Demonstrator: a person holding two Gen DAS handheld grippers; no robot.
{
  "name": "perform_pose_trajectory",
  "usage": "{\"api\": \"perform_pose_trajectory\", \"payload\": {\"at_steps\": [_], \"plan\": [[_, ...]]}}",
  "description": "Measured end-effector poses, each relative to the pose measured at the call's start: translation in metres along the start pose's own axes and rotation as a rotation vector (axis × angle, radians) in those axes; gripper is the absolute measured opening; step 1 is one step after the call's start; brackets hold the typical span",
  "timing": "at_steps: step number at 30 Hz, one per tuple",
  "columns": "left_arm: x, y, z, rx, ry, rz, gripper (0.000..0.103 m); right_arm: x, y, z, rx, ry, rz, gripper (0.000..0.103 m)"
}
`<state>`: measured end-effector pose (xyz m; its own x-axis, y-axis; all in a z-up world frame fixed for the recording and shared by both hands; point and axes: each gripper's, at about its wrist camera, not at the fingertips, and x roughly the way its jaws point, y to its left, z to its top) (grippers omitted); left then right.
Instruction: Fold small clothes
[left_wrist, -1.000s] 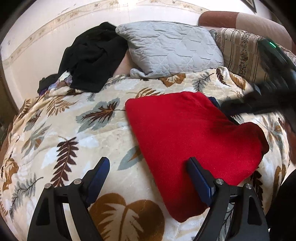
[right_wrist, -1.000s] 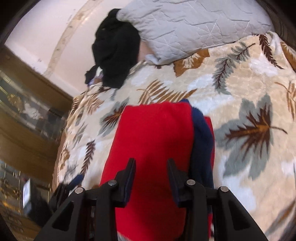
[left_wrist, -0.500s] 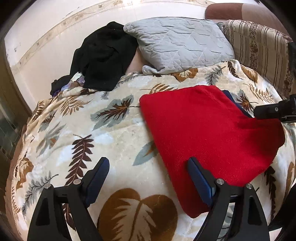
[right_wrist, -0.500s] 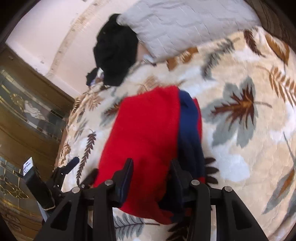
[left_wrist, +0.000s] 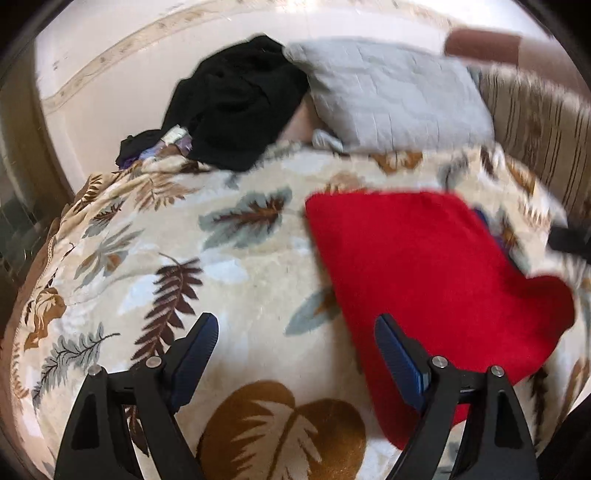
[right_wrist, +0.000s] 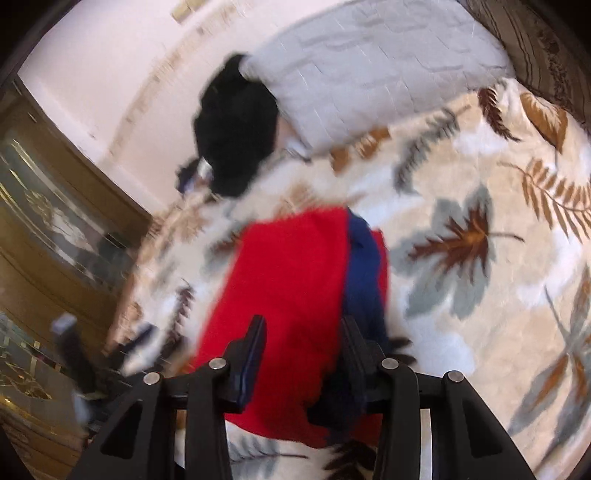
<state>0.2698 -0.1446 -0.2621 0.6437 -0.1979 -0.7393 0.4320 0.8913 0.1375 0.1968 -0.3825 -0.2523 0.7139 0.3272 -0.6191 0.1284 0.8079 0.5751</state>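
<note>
- The soft red knitted garment (left_wrist: 436, 280), with a dark blue layer (right_wrist: 364, 266) showing along one edge, is lying folded flat on the leaf-patterned fleece blanket (left_wrist: 221, 258), likely spread there for smoothing.
- The left gripper (left_wrist: 295, 347) is hovering with jaws wide apart, holding nothing, its right finger over the garment's edge.
- The right gripper (right_wrist: 304, 343) is hanging above the cloth; its jaws have just been opening, partly apart, apparently not clamping.
</note>
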Motion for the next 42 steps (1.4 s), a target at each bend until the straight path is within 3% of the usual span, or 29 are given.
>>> {"api": "perform_pose_trajectory", "payload": {"at_steps": [4,6,8,9,15,20,22,25,29,37,42], "plan": [[0.006,0.001,-0.003,0.008,0.02,0.0,0.087,0.015,0.017,-0.002,-0.046,0.054,0.054,0.045],[0.004,0.009,-0.001,-0.023,0.016,-0.015,0.087,0.032,0.019,-0.009,-0.061,0.119,0.025,0.045],[0.0,0.018,0.002,-0.063,0.003,-0.021,0.087,0.057,0.009,-0.019,-0.046,0.238,-0.023,0.044],[-0.002,0.021,0.003,-0.072,-0.002,-0.024,0.087,0.06,0.005,-0.021,-0.031,0.251,-0.015,0.043],[-0.005,0.022,0.004,-0.065,-0.007,0.005,0.087,0.039,0.001,-0.017,-0.021,0.177,0.025,0.043],[-0.01,0.028,0.003,-0.078,-0.019,0.019,0.087,0.006,0.015,-0.006,-0.04,-0.001,0.086,0.044],[-0.011,0.028,0.002,-0.073,-0.023,0.038,0.087,0.003,0.018,-0.001,-0.029,-0.033,0.108,0.044],[-0.008,0.027,0.001,-0.063,-0.013,0.055,0.087,0.02,0.02,-0.001,-0.022,0.022,0.089,0.045],[-0.003,0.023,0.0,-0.036,0.004,0.079,0.087,0.062,0.008,-0.015,0.008,0.21,-0.03,0.045],[0.002,0.02,0.001,-0.022,0.008,0.093,0.087,0.049,0.013,0.03,0.018,0.068,-0.007,0.044],[0.005,0.02,0.003,-0.015,0.008,0.105,0.087,0.088,0.018,0.054,-0.002,0.112,-0.055,0.044]]}}
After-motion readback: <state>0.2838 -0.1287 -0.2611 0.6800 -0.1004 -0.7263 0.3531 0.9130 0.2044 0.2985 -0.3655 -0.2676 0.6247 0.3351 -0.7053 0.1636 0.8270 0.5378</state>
